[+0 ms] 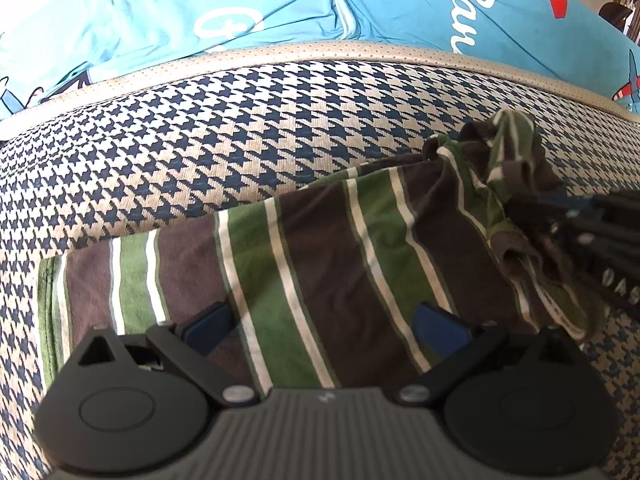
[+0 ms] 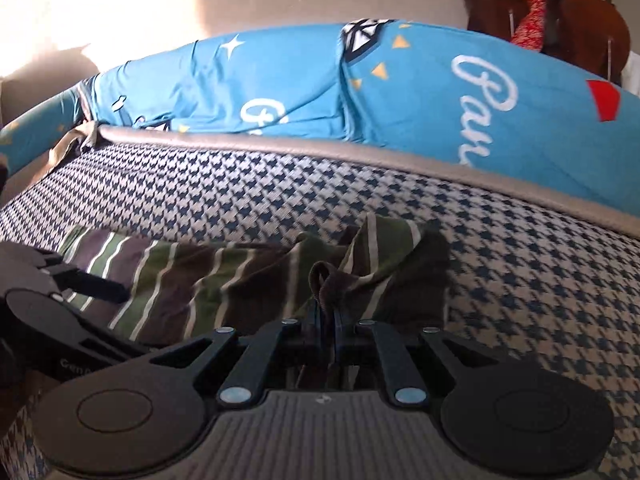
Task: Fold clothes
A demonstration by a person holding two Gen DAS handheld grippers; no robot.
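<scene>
Folding is at an early stage: the striped garment (image 1: 320, 248) lies part-flattened on the houndstooth mattress (image 1: 240, 128), right claw (image 2: 327, 312) clamped on its bunched end, left claw (image 1: 320, 328) spread apart above it.

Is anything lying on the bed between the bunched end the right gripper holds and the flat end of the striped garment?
Nothing visible: the right gripper grips the striped garment, and only the open left gripper hovers over its flat end.
</scene>
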